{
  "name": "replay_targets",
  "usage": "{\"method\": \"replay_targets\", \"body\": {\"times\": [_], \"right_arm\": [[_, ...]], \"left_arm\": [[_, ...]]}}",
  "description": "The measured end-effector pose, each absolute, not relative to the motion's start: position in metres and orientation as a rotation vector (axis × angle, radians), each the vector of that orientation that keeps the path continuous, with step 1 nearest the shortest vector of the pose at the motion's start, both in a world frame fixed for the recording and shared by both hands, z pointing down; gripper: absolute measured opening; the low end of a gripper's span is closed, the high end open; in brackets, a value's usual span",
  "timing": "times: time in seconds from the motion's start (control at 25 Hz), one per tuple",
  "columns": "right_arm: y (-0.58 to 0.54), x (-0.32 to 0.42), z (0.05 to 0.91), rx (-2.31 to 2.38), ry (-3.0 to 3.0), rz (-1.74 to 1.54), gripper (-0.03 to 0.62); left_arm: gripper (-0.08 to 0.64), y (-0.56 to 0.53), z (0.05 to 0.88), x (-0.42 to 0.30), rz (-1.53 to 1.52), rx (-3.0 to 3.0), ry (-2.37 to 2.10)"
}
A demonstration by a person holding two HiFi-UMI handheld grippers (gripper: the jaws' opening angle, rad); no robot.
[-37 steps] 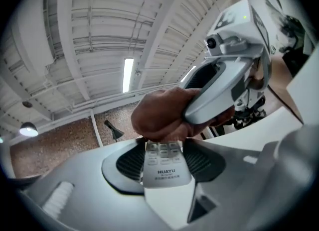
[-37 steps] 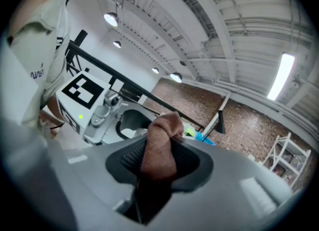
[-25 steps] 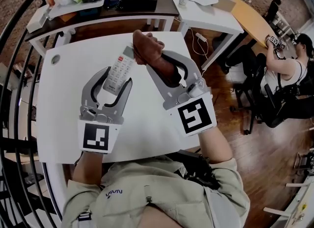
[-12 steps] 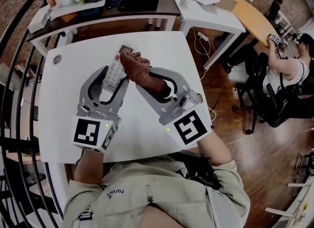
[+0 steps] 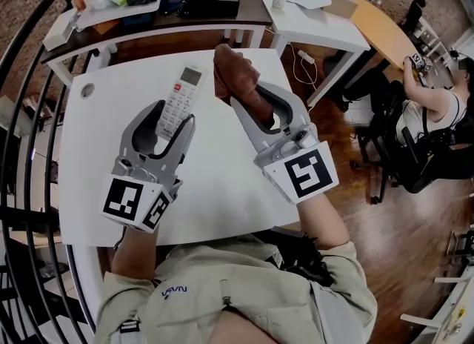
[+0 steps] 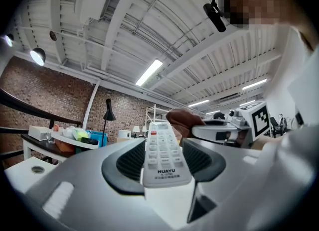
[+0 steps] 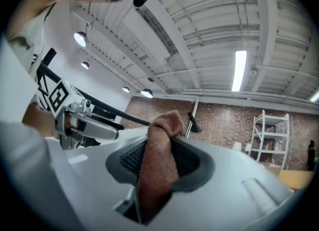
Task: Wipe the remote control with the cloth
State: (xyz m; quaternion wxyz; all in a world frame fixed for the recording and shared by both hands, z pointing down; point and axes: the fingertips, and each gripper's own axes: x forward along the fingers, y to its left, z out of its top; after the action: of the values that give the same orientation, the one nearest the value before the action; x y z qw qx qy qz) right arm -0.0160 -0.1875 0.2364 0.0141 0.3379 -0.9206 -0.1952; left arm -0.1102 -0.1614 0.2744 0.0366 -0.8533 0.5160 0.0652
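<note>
- The left gripper [image 5: 176,118] is holding the remote control [image 5: 178,102] above the white table [image 5: 222,187]. Its jaws are pressing on the remote's two long edges at the lower end. This grip is likely leaving the button face and upper half exposed for the cloth.
- The remote is pointing out of that gripper toward about 1 o'clock in the head view, with its button side facing up toward the person. I judge that this is giving the wiping hand a flat, steady surface to work on.
- The remote is looking slim and white. It is showing a small display window at the far end, a red button just under it, rows of pale keys, and the brand print HUAYU near the gripped end.
- The cloth [image 5: 234,75] is sitting at about 3 o'clock from the remote's display end. It is just beside the remote and seemingly not touching it, so a wiping pass is probably starting or ending here.
- The right gripper [image 5: 253,102] is clamping its jaws on the brown cloth. The cloth is bunching into a wad beyond the pads, which probably makes a soft tip for rubbing.
</note>
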Motion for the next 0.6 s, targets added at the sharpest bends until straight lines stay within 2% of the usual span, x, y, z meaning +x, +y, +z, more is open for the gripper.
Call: {"method": "replay_targets", "body": {"times": [0.24, 0.6], "right_arm": [[-0.194, -0.017, 0.235, 1.049, -2.876, -0.571, 0.126], [-0.167, -0.050, 0.264, 0.798, -2.921, -0.542, 0.126]], "left_arm": [[0.244, -0.156, 0.267, -0.105, 0.256, -2.642, 1.539], [0.244, -0.153, 0.259, -0.109, 0.341, -2.639, 1.538]]}}
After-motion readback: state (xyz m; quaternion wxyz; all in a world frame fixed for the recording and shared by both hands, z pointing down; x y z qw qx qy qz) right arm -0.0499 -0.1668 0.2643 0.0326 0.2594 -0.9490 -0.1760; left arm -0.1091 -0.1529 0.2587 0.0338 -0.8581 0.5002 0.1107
